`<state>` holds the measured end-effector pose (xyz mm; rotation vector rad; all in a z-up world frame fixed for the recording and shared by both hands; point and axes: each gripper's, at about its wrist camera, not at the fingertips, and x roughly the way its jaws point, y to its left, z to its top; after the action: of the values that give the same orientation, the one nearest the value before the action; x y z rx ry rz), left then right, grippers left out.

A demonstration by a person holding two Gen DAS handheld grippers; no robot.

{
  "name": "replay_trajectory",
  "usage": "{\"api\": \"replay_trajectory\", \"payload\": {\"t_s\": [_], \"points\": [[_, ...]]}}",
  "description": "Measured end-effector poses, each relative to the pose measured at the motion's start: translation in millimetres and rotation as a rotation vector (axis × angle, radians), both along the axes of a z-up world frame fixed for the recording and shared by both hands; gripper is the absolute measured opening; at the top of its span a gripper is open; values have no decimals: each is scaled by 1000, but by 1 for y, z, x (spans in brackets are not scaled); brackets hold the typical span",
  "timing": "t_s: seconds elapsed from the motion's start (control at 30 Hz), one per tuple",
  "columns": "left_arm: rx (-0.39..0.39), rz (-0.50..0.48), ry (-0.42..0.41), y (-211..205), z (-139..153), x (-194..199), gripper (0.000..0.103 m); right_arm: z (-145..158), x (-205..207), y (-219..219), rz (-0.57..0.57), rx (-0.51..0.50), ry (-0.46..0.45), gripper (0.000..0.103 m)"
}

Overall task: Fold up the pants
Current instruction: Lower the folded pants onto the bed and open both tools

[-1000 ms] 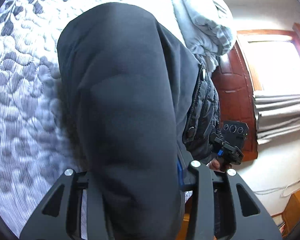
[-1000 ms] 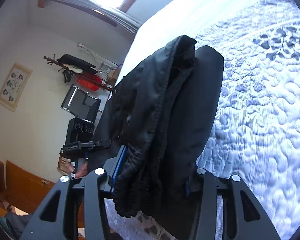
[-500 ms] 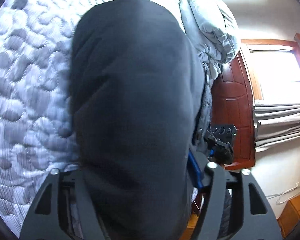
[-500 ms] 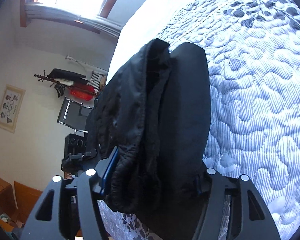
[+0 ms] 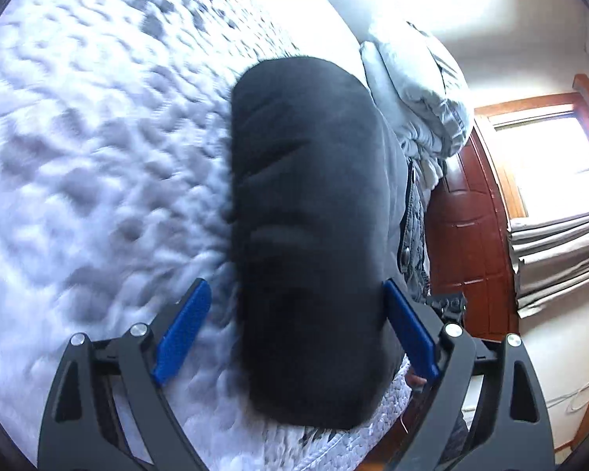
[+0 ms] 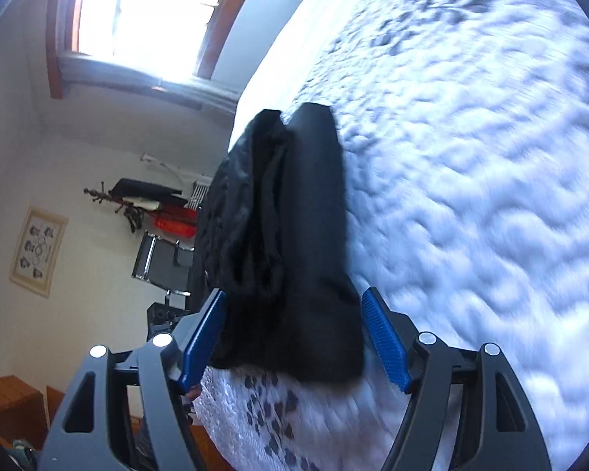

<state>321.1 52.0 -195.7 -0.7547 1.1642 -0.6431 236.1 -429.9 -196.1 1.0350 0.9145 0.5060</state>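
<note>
A: Left wrist view, item one?
B: Folded pants (image 5: 314,235), dark bundle lying on the quilted bed (image 5: 98,157) near its edge. Left gripper (image 5: 294,325): jaws opening, straddling the bundle, near pad clear of the cloth, likely to leave the fold undisturbed.

A: Right wrist view?
B: Same pants (image 6: 294,243), layered end facing the camera. Right gripper (image 6: 294,337): jaws opening, pads clear either side, nothing grasped. Fold appears finished.

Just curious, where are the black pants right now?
The folded pants lie on the quilted bed near its edge, between each gripper's opening blue pads in both wrist views.
</note>
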Motion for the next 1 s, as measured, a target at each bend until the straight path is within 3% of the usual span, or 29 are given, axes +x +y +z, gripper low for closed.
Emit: {"api": "replay_trajectory", "payload": {"t_s": [0.13, 0.23, 0.37, 0.43, 0.5, 0.6, 0.83, 1.0], "points": [[69, 49, -19, 13, 9, -29, 92, 4, -37, -6, -45, -29, 6, 72], [155, 83, -36, 19, 17, -54, 94, 12, -57, 2, -65, -115, 29, 73], [296, 113, -81, 15, 33, -84, 97, 30, -82, 33, -77, -378, 74, 75], [404, 121, -111, 6, 44, -100, 98, 41, -89, 49, -88, -507, 81, 85], [506, 108, -161, -5, 57, -118, 98, 51, -99, 66, -100, -620, 88, 86], [610, 77, -194, -22, 71, -135, 98, 68, -110, 89, -117, -704, 95, 89], [656, 33, -231, -55, 100, -178, 98, 110, -138, 134, -148, -852, 58, 92], [671, 29, -262, -74, 122, -203, 98, 134, -160, 152, -178, -870, 59, 93]]}}
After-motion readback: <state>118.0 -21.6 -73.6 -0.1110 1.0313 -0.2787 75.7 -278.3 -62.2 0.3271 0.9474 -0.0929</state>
